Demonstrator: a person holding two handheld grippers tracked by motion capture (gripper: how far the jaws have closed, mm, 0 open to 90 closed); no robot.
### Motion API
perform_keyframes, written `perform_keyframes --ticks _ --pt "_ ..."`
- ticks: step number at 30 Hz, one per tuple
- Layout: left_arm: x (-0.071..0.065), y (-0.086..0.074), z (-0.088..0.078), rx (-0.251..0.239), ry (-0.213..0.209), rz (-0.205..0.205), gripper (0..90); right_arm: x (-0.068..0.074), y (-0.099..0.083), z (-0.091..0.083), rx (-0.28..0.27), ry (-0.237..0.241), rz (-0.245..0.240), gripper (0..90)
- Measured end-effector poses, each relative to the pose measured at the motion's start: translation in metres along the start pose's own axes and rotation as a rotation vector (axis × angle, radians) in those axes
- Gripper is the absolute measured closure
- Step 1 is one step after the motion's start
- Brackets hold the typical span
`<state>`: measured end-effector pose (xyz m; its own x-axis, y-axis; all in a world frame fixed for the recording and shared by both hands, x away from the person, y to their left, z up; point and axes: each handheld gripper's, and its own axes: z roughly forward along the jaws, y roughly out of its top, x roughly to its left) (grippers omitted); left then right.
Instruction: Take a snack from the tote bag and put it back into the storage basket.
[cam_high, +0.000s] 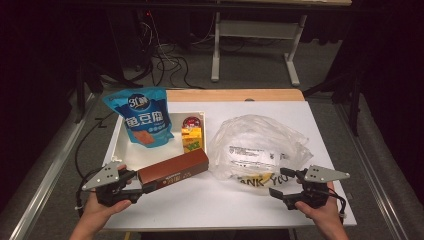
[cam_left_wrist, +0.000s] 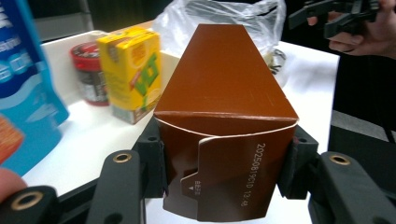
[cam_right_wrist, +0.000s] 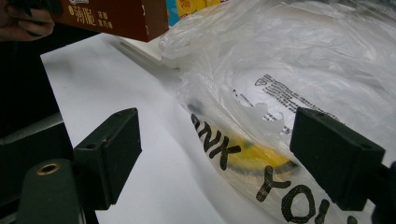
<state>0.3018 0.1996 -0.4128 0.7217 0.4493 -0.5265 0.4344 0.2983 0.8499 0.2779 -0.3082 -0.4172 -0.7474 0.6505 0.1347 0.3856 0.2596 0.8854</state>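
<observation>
The person is gripping a long brown box (cam_high: 172, 171) by one end with the left gripper (cam_high: 136, 181), both jaws pressing flat against its sides, as the left gripper view is showing plainly. The box is hanging over the near right corner of the white tray (cam_high: 120, 137), its far end pointing toward the plastic bag (cam_high: 257, 145). Inside the tray, a blue snack pouch (cam_high: 143, 116) is standing toward the left side, while a yellow drink carton (cam_high: 192, 138) and a red-lidded jar (cam_high: 190, 121) are sitting along its right wall. The right gripper (cam_high: 281, 182) is hovering near the table's (cam_high: 210, 200) near right corner, jaws standing wide apart, with the bag's near edge lying just in front of them.
</observation>
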Motion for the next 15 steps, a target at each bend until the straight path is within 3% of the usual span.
perform_keyframes --ticks 2,7,13,15 --pt "0.002 0.001 -0.004 -0.006 -0.004 -0.016 48.0 0.0 -0.001 0.0 0.006 -0.001 0.0 16.8" --pt "0.004 0.006 -0.011 -0.034 0.003 -0.007 48.0 0.0 -0.001 0.001 0.007 -0.001 0.005 16.8" --pt "0.011 0.009 -0.021 -0.052 0.039 -0.007 48.0 -0.001 -0.002 0.001 0.01 0.001 0.006 16.8" --pt "0.018 0.008 -0.025 -0.057 0.069 -0.013 48.0 -0.001 -0.002 0.002 0.009 0.004 0.002 16.9"
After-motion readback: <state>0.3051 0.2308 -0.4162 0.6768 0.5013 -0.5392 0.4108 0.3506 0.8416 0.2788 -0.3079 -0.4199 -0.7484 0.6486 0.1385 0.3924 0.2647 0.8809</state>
